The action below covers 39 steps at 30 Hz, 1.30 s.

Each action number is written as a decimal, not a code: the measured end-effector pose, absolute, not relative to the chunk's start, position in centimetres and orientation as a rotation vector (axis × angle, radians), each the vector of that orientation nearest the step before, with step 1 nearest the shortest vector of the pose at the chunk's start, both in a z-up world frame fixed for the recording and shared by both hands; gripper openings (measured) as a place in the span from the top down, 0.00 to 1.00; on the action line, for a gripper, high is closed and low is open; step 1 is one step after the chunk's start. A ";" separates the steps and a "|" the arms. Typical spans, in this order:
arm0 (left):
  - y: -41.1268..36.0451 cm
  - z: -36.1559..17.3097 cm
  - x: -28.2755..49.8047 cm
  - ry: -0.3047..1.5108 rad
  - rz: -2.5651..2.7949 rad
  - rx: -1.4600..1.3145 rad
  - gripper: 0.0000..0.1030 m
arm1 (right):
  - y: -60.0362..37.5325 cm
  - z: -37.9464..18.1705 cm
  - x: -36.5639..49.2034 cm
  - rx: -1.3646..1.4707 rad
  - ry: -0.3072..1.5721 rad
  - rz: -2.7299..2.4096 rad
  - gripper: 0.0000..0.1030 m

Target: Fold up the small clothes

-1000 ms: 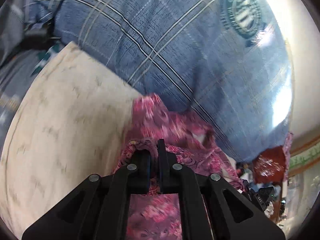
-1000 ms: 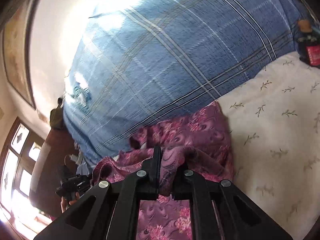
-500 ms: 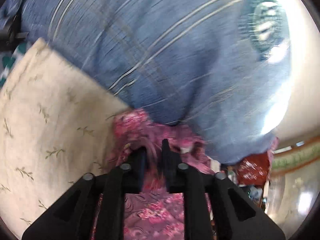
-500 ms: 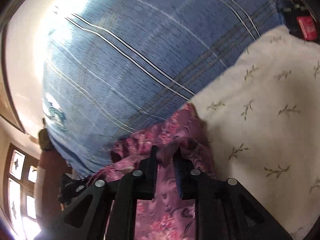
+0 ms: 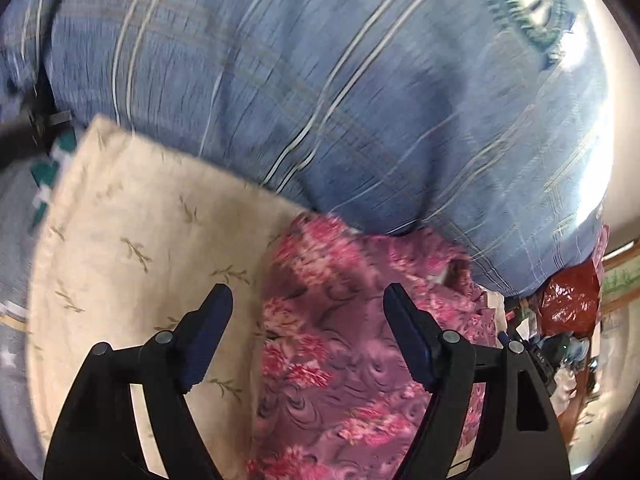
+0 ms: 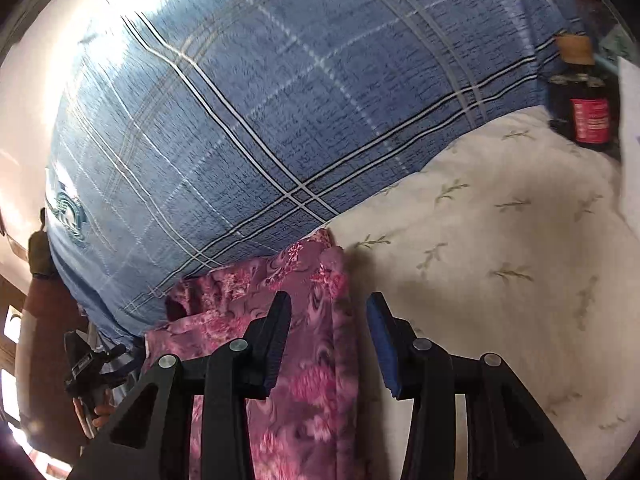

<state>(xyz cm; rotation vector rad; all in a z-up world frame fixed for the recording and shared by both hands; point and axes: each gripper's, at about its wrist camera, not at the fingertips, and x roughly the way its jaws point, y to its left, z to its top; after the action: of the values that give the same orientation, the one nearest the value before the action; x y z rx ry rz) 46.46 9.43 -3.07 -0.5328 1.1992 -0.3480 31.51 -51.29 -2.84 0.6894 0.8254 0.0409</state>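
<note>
A pink and magenta floral garment (image 5: 344, 344) lies flat on a cream cloth with a leaf print (image 5: 132, 248), its far edge against a blue plaid sheet (image 5: 320, 80). My left gripper (image 5: 308, 300) is open, its jaws wide apart over the garment's left part, holding nothing. In the right wrist view the same garment (image 6: 304, 380) lies along the cream cloth (image 6: 480, 260). My right gripper (image 6: 328, 300) is open over the garment's right edge, holding nothing.
The blue plaid sheet (image 6: 280, 120) fills the far side. A dark bottle with a red label (image 6: 584, 108) stands at the far right. A red bag (image 5: 568, 300) and clutter lie at the right of the left wrist view.
Both grippers were shut on folds of the floral garment; both have now opened and let it go. The garment has dropped flat onto the cream cloth.
</note>
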 end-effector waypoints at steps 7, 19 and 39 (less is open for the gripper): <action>7.3 -5.4 47.0 1.260 -0.397 -0.496 0.28 | -48.1 -4.2 35.5 0.506 0.919 0.006 0.87; 7.2 1.3 45.7 0.996 -0.396 -0.456 0.97 | -47.8 2.9 31.6 0.404 0.642 0.025 0.94; 12.1 -0.3 38.7 1.125 -0.369 -0.435 0.31 | -53.7 -1.7 20.7 0.680 0.786 -0.007 0.68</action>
<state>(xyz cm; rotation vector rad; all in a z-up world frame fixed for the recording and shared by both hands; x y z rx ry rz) 38.72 12.09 -0.28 -0.4350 1.1254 -0.3688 20.68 -53.75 -1.68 0.6801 0.7861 -0.0069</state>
